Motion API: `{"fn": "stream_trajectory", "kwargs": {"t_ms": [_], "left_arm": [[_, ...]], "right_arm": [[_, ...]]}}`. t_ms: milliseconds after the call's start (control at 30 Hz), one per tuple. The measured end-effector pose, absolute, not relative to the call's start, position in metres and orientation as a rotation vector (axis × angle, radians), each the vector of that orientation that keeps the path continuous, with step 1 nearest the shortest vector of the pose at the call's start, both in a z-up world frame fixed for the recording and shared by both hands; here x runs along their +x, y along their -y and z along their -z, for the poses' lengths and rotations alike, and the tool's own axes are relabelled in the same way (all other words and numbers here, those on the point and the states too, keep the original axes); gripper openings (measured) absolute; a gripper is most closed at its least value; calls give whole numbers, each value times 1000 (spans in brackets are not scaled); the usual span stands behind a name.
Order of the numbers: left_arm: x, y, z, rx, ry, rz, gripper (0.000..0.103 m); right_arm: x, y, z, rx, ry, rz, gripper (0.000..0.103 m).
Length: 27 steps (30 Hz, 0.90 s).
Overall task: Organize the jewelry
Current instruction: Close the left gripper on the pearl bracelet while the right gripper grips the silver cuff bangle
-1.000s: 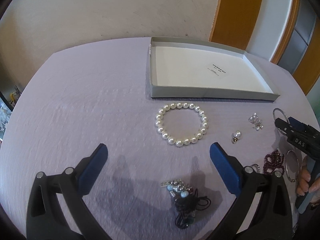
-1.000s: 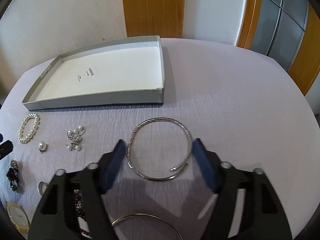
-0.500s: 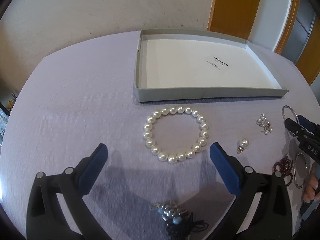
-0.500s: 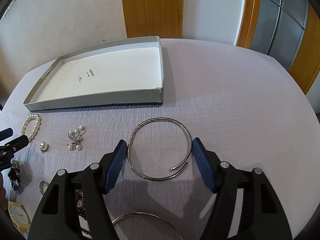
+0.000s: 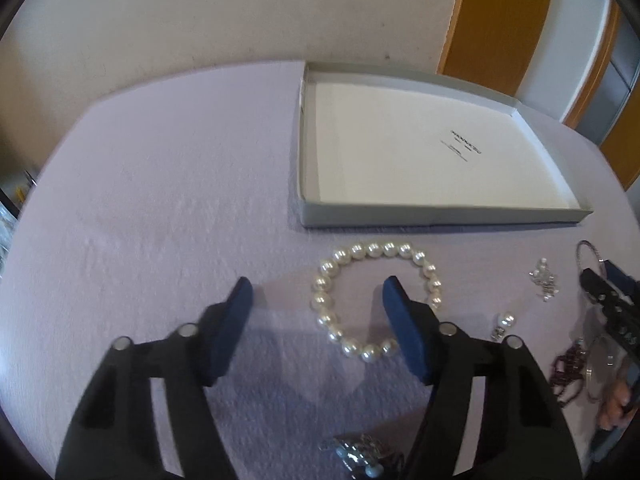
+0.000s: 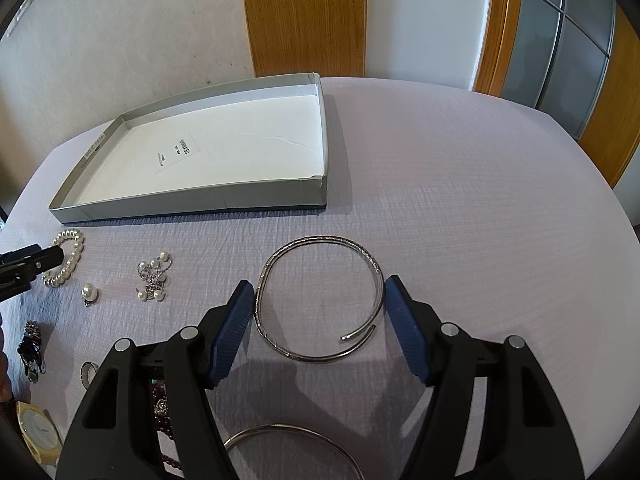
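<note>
Now the lilac tablecloth (image 5: 160, 208) is still carrying everything, and the shallow grey box lid (image 5: 400, 216) is sitting at its far side exactly where it was a second ago, its white floor bare apart from a printed label. Nearer, the open silver torque bangle (image 6: 320, 296) is lying flat and unmoved between the blue pads of the right gripper (image 6: 319, 332), which is staying half spread around it; whether the pads are touching the metal I cannot tell.

Over on the left, the left gripper (image 5: 318, 328) is the one thing changing: it is coming in over the pearl bracelet (image 5: 376, 300) and its jaws have just been closing from fully spread. Its right pad is now sitting over the inside of the pearl ring, its left pad outside on the cloth, so the ring's left arc is lying between them, not yet pinched.

Right of the bracelet, a single pearl charm (image 5: 505, 320) and a small silver pearl cluster (image 5: 544, 280) are resting apart, unchanged.
</note>
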<state>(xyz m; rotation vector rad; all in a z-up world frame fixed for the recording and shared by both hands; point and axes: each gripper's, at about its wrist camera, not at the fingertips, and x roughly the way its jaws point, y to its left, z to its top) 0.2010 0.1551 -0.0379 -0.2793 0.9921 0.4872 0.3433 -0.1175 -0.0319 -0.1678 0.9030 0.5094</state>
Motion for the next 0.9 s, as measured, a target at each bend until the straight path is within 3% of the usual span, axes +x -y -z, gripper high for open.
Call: {"fn": "stream_trajectory", "kwargs": {"t_ms": [100,267,300,900], "left_arm": [[202,-151,38,-255,-982,-487,51],[202,-146,37,-248,-970,-474,13],[202,-146,37,-246,-968,-470,10],[179,-143,7,-290,-894,-442,9]], "right_arm": [[343,118,32,-169,-903,-509,69],[343,116,32,-172,-903,-509,69],[343,117,32,-171,-903,-509,69],[341,121,27,-142,-904,-523,69]]}}
